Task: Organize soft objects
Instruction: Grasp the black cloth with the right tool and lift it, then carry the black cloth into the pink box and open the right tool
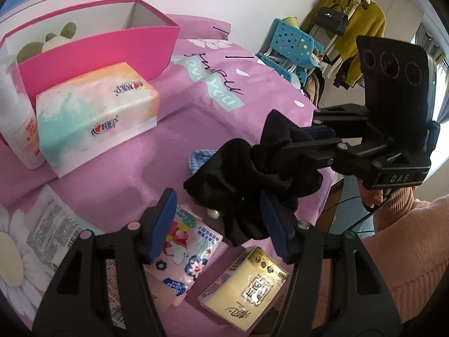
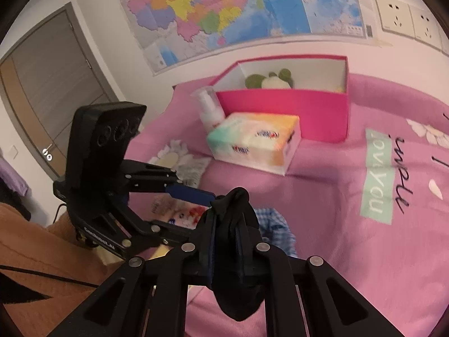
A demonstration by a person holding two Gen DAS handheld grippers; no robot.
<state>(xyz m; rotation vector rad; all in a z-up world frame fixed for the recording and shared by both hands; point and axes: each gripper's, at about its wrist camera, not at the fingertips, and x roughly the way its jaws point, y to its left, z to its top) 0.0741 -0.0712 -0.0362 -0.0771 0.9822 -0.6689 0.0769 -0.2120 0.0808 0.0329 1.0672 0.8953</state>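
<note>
The right tongs (image 2: 224,238) are pressed together on a black fabric scrunchie (image 1: 252,174), holding it above the pink bedspread (image 1: 134,174) near the open pink cardboard box (image 1: 98,53). The left tongs (image 1: 219,224) stand spread, gripping nothing, just beside it.

- Wall: white, with a coloured map (image 2: 224,8) across the upper centre and wall sockets (image 2: 407,18) at upper right.
- Grey door (image 2: 53,84), upper left.
- Pink bedspread (image 2: 364,238) (printed lettering) fills the lower right.
- Clothes rack (image 1: 356,22), upper right; daylight at right edge.
</note>
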